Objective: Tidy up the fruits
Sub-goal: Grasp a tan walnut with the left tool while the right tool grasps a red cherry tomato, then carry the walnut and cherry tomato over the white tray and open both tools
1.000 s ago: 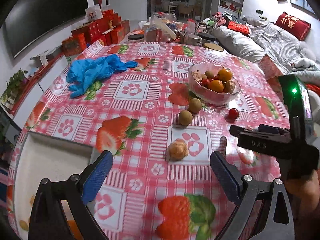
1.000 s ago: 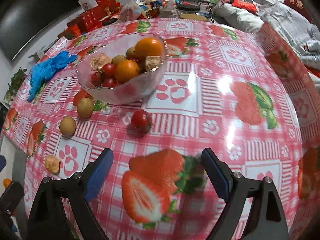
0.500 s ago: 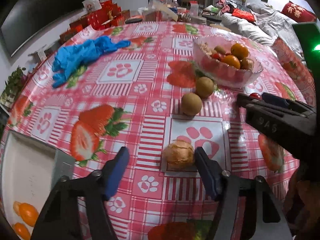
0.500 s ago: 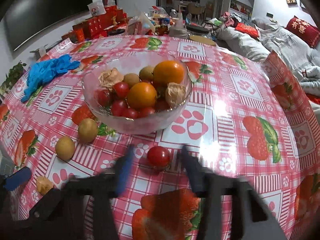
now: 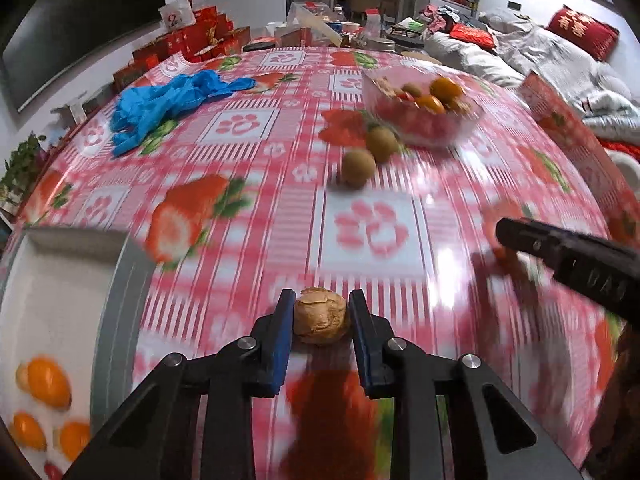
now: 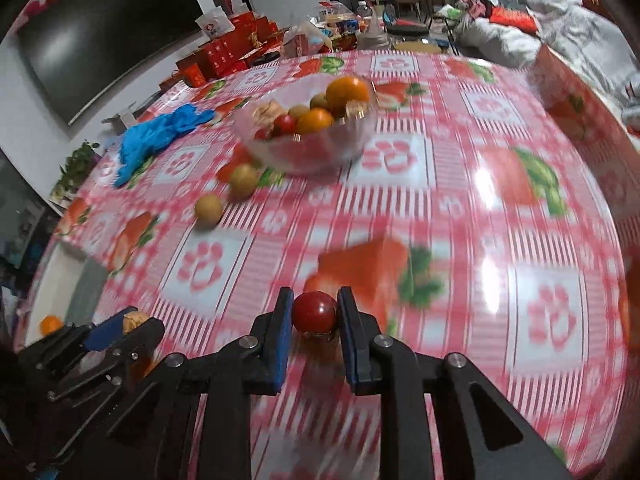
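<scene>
The left gripper (image 5: 321, 316) is closing its jaws on a wrinkly tan fruit (image 5: 320, 315). The blue pads touch both sides of it, down at the near part of the table (image 5: 248, 184). The right gripper (image 6: 315, 312) has its jaws squeezed tight on a small red tomato (image 6: 315, 312), and the tomato sits just above the checked red cloth.

Two round brown fruits (image 5: 358, 168) lie side by side out in the middle of the table. Just behind them stands a glass bowl (image 6: 304, 152) full of oranges, tomatoes and more brown fruits. The bowl and the two brown fruits are well apart from both grippers, so nothing sits close in front of either one.

A heap of blue gloves (image 5: 164, 100) lies on the far left side of the table. Red boxes (image 5: 192, 40) and bottles crowd the far edge. A big dark screen (image 6: 104, 36) hangs on the wall to the left.

At the near left edge there is a white tray (image 5: 52, 280) with a grey rim. A few small orange fruits (image 5: 44, 388) lie in its near corner, and the rest of it is bare. It is just beside the left gripper. Between the two grippers the cloth is bare. On the right side the table is wide and bare up to its edge, where a bed with grey covers (image 5: 560, 52) and a red pillow (image 5: 580, 32) begins.
</scene>
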`<state>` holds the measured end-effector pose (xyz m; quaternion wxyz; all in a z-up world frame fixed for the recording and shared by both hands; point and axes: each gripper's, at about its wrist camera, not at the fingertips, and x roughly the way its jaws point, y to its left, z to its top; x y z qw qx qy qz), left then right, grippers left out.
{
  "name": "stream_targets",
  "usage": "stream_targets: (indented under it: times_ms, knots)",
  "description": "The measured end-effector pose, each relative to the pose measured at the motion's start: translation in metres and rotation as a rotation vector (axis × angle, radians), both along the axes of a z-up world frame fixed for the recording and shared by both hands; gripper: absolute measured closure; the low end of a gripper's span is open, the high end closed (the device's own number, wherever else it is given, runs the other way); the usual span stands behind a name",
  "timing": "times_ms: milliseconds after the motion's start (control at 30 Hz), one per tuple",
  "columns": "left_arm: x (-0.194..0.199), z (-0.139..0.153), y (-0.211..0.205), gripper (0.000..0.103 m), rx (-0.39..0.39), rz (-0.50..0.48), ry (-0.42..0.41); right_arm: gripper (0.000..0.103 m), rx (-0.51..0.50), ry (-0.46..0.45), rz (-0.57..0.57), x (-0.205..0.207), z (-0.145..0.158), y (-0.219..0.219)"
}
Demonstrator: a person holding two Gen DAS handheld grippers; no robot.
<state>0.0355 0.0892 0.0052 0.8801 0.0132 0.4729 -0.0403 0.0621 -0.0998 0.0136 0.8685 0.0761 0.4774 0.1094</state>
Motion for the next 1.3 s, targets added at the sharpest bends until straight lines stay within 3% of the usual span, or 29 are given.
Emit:
stream_targets:
  times_ms: [300, 600, 733, 1300]
  knots:
    - [-0.087, 0.002, 0.027, 0.074, -0.056, 0.073, -0.004, 0.079, 0.042, 0.01, 0.014, -0.083, 0.002, 0.0]
    - [-0.126, -0.001, 0.031, 0.074, -0.046, 0.087, -0.044, 0.078, 0.036, -0.056, -0.028, -0.144, -0.005, 0.011]
    - [-0.137, -0.002, 0.028, 0.074, -0.012, 0.08, -0.062, 0.079, -0.009, -0.096, -0.027, -0.149, -0.007, 0.017]
    - [-0.139, -0.002, 0.029, 0.074, -0.009, 0.09, -0.068, 0.078, 0.031, -0.1, -0.048, -0.146, -0.011, 0.014]
